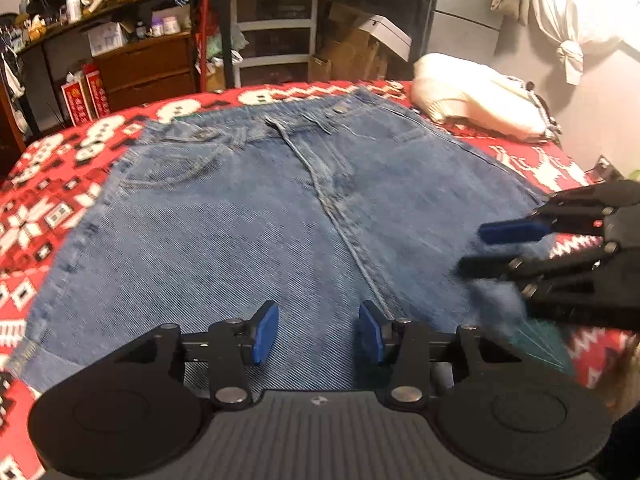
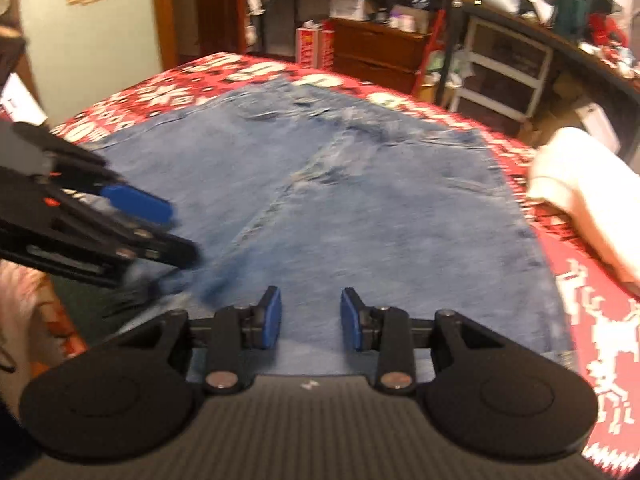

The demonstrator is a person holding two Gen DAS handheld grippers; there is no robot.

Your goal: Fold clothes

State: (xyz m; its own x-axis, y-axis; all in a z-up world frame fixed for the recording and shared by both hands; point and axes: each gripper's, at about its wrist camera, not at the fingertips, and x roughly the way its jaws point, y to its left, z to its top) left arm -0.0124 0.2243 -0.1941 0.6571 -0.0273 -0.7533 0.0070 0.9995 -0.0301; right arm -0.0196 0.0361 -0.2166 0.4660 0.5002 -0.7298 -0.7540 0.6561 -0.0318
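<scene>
A pair of blue jeans (image 1: pixel 240 220) (image 2: pixel 380 208) lies spread flat on a bed, waistband at the far side. My left gripper (image 1: pixel 318 332) hovers low over the near part of the denim, its blue pads apart with only flat cloth under the gap. My right gripper (image 2: pixel 311 318) stands the same way over the jeans, pads apart and nothing pinched. Each shows in the other's view: the right gripper (image 1: pixel 472 249) reaches in from the right, the left gripper (image 2: pixel 182 232) from the left. A bunched bit of denim (image 1: pixel 496 300) lies just below the right one.
A red and white patterned blanket (image 1: pixel 48 208) (image 2: pixel 600 300) covers the bed. A cream folded garment (image 1: pixel 472 96) (image 2: pixel 580 184) lies at the far right corner. Behind the bed stand a wooden dresser (image 1: pixel 144 68), plastic drawers (image 1: pixel 276 36) and cluttered shelves.
</scene>
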